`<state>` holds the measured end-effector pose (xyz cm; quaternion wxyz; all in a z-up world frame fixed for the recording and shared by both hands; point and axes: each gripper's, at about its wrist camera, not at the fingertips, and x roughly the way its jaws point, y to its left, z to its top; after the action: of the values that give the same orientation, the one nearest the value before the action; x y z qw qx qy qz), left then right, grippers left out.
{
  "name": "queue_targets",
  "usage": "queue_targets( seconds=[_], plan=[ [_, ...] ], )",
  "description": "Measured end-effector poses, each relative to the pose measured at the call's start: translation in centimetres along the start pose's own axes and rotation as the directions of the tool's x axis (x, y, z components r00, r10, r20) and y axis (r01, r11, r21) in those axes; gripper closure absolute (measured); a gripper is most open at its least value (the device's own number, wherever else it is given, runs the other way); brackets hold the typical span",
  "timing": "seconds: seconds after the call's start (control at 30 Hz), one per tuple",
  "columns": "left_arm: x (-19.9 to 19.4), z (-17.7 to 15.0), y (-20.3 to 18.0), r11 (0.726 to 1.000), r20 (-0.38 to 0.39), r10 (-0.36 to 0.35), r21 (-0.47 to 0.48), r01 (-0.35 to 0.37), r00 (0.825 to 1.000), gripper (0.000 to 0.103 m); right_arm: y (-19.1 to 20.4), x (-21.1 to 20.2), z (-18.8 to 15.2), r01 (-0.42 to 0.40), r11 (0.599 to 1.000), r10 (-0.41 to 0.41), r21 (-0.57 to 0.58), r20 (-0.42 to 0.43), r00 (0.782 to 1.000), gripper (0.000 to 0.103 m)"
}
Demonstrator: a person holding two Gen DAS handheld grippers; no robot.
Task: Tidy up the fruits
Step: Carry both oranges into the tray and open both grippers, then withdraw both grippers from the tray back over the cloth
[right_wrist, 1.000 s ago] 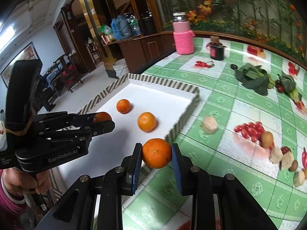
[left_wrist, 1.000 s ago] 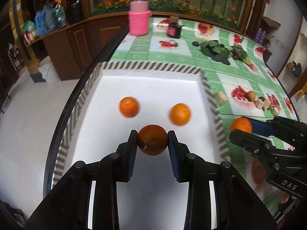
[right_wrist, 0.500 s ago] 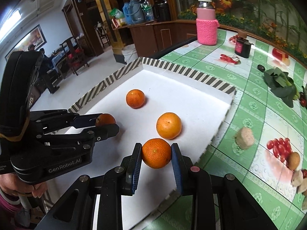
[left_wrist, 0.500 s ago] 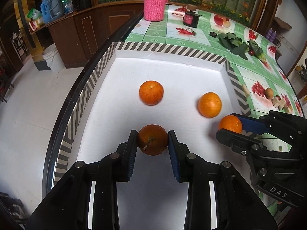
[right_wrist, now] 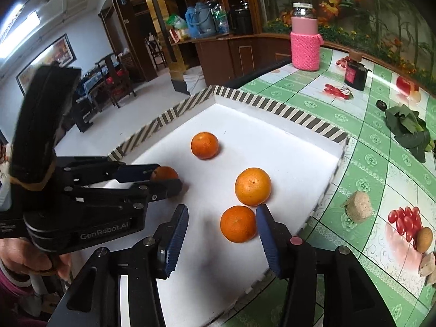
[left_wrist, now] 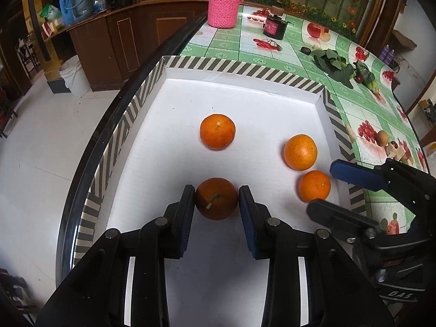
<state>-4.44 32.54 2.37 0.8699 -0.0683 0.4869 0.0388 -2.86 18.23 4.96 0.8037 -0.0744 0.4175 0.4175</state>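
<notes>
Left wrist view: left gripper (left_wrist: 216, 203) is clamping a dark orange (left_wrist: 216, 201) at lower centre, over the white tray (left_wrist: 245, 98). Two more oranges are sitting at mid-frame and centre right.

Right wrist view: right gripper (right_wrist: 222, 234) has just been opening, jaws standing wide; its orange (right_wrist: 238, 224) is lying on the tray between the pads, touching the right one at most, just below another orange (right_wrist: 253, 186).
</notes>
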Motion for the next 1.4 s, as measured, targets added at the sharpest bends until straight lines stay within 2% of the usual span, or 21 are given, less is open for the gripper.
queue_targets(
  seconds=[0.03,0.1,0.13,0.17,0.43,0.73,1.0,1.4],
  plan=[
    [-0.1,0.0,-0.1,1.0,0.001,-0.002,0.002,0.002,1.0,0.07,-0.1,-0.3,-0.1,-0.004,1.0,0.004,0.006,0.004,1.0,0.053],
    [-0.2,0.0,0.0,1.0,0.004,-0.027,-0.003,0.027,1.0,0.061,-0.4,-0.8,-0.2,-0.008,1.0,0.007,0.02,0.01,1.0,0.053],
    [-0.3,-0.1,0.1,0.999,0.007,-0.036,-0.008,0.036,0.999,0.053,-0.6,-1.1,-0.4,-0.006,1.0,0.006,0.028,0.014,1.0,0.053],
    [-0.5,-0.2,0.2,0.999,0.012,-0.043,-0.016,0.043,0.999,0.049,-0.7,-1.4,-0.5,-0.002,0.999,0.002,0.035,0.017,1.0,0.053],
    [-1.9,-0.3,-0.9,0.999,0.044,-0.034,-0.009,0.035,0.998,0.049,-1.7,-4.2,-1.6,0.009,0.998,-0.014,0.069,0.075,0.997,0.053],
    [-3.8,-0.4,-5.7,0.997,0.103,-0.035,0.075,0.027,0.994,0.049,-4.5,-6.9,-3.3,0.061,0.985,-0.079,0.16,0.102,0.992,0.053],
    [-3.6,-0.5,-10.2,0.99,0.087,-0.094,0.11,0.084,0.992,0.049,-7.6,-9.6,-5.6,0.123,0.966,-0.151,0.228,0.11,0.982,0.053],
    [-2.9,-0.9,-15.2,0.978,0.055,-0.137,0.167,0.126,0.989,0.049,-12.7,-12.6,-10.0,0.201,0.915,-0.243,0.351,0.079,0.967,0.053]
  ],
)
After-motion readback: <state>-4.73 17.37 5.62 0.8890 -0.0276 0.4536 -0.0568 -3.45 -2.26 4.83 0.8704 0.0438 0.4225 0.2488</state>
